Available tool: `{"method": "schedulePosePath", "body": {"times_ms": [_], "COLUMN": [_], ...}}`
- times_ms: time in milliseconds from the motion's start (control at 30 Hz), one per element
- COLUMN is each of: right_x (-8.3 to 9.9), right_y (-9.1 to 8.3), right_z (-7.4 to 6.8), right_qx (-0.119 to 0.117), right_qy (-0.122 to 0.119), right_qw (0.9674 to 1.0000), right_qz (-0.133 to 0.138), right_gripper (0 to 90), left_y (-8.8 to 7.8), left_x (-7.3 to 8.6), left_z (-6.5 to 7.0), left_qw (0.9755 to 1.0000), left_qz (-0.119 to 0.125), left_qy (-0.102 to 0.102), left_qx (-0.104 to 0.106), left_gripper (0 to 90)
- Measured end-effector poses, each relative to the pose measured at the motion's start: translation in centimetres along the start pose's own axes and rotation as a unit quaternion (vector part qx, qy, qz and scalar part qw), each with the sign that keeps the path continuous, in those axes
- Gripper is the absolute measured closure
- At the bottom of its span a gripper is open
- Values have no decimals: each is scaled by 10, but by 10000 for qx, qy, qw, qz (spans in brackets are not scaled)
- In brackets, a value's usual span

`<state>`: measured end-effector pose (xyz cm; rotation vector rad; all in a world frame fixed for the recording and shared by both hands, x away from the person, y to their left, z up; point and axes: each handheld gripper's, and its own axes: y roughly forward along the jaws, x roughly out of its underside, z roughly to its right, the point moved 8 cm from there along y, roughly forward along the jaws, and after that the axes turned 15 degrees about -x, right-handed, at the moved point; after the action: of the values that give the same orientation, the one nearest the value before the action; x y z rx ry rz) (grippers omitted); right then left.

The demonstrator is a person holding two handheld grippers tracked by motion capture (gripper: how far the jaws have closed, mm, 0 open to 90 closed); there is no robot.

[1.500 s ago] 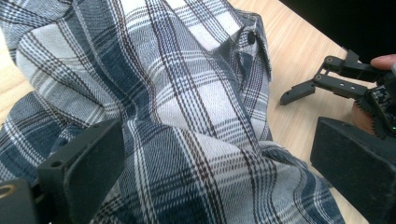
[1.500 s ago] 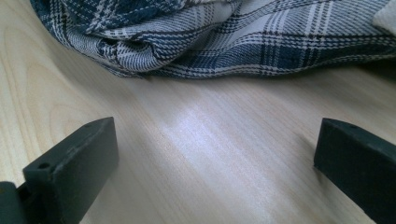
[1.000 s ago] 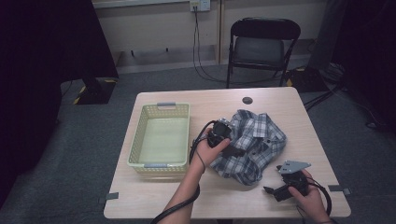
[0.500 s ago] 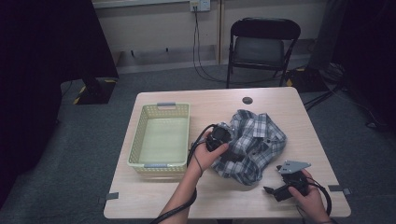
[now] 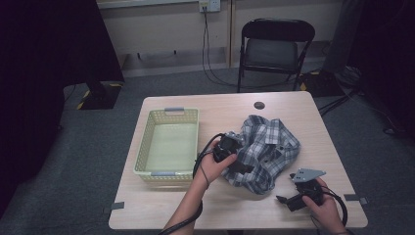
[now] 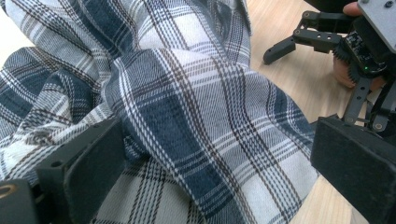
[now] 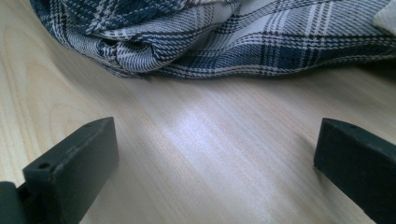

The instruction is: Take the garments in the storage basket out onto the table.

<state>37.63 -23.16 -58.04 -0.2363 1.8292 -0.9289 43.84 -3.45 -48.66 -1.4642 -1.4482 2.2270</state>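
Left of frame in the high view: a pale yellow basket [image 5: 169, 142] stands on the table [image 5: 235, 210], its inside bare. Just right of it, at centre frame, the left gripper [image 5: 241, 164] sits over the near-left edge of the plaid shirt [image 5: 266, 149], which lies crumpled in a heap on the right-centre of the tabletop, apart from the basket. In the left gripper view the jaws stand wide apart with a raised fold of the shirt [image 6: 196, 130] between them; they straddle the cloth but do not pinch it. Judgement: the shirt is light, soft woven cotton, limp, not fragile and not slippery; it will drape and trail when lifted, so a bunched ridge of several layers, such as this fold, gives the surest hold, and a single layer may slide out. Lower right of frame: the right gripper [image 5: 288, 198] rests low near the table's front edge, clear of the shirt; the right gripper view shows its jaws spread wide with nothing but bare wood between them, the shirt's hem [image 7: 154, 58] lying beyond. Surface: smooth light wood laminate, little friction on cloth. Room: grey carpet, a black folding chair [image 5: 274, 49] behind the table, cables running down from a wall socket [image 5: 205, 6].
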Motion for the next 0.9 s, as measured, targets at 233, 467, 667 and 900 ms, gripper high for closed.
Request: {"method": "schedulePosePath", "body": {"times_ms": [233,467,667,900], "right_x": [0,0,0,0], "right_y": [0,0,0,0], "right_z": [0,0,0,0], "right_qx": [2,5,10,10], "right_qy": [1,8,9,11], "right_qw": [10000,10000,10000,10000], "right_qz": [1,3,4,4], "right_gripper": [0,0,0,0], "left_y": [-1,-5,-10,-11], "left_x": [5,10,13,24], "left_z": [2,4,4,5], "left_qw": [10000,9999,9999,9999], "left_qz": [14,75,127,89], "left_qy": [-29,48,63,123], "left_qx": [62,109,88,77], "left_gripper": [28,28,28,28]}}
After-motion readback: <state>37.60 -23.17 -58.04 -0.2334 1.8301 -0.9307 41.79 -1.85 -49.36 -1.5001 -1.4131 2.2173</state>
